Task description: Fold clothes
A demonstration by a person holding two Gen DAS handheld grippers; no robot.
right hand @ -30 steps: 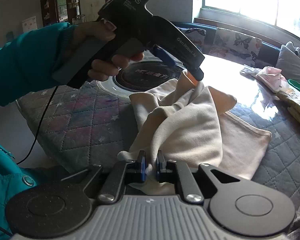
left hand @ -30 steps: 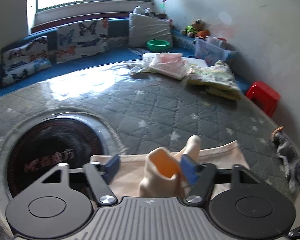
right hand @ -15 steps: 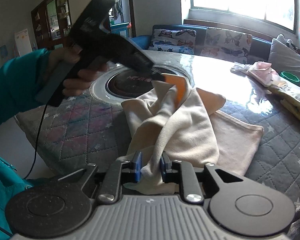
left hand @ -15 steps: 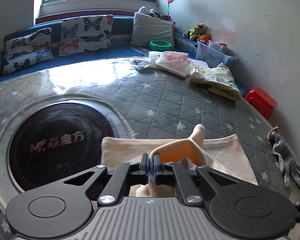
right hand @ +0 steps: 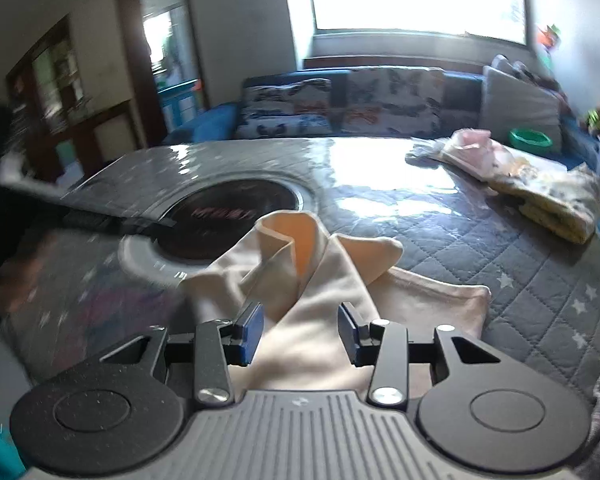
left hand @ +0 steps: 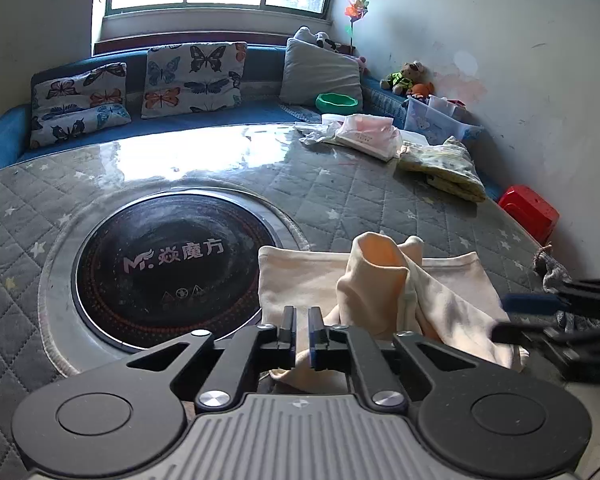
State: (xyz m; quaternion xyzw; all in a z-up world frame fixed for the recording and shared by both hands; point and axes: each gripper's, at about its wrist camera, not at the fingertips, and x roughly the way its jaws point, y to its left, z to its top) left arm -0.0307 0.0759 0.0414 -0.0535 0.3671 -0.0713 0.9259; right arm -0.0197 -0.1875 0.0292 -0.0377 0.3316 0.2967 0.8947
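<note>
A cream garment [left hand: 384, 292] lies bunched on the grey quilted table, one fold standing up with an orange inside. It also shows in the right wrist view [right hand: 312, 280]. My left gripper [left hand: 302, 336] sits at the garment's near left edge, its jaws nearly shut with a narrow gap, and cloth shows in the gap; whether it is pinched is unclear. My right gripper [right hand: 298, 330] is open, its blue pads either side of the cloth. The right gripper also shows blurred at the right edge of the left wrist view [left hand: 560, 324].
A round black cooktop [left hand: 172, 264] is set into the table left of the garment. Folded clothes, pink [left hand: 364, 136] and yellow [left hand: 444, 168], lie at the far right. A grey rag [left hand: 552, 276] and a red stool [left hand: 528, 212] are at the right edge. A sofa stands behind.
My right gripper opened and let go of the garment's edge. My left gripper moved left and down, off the raised fold, which now slumps on the table.
</note>
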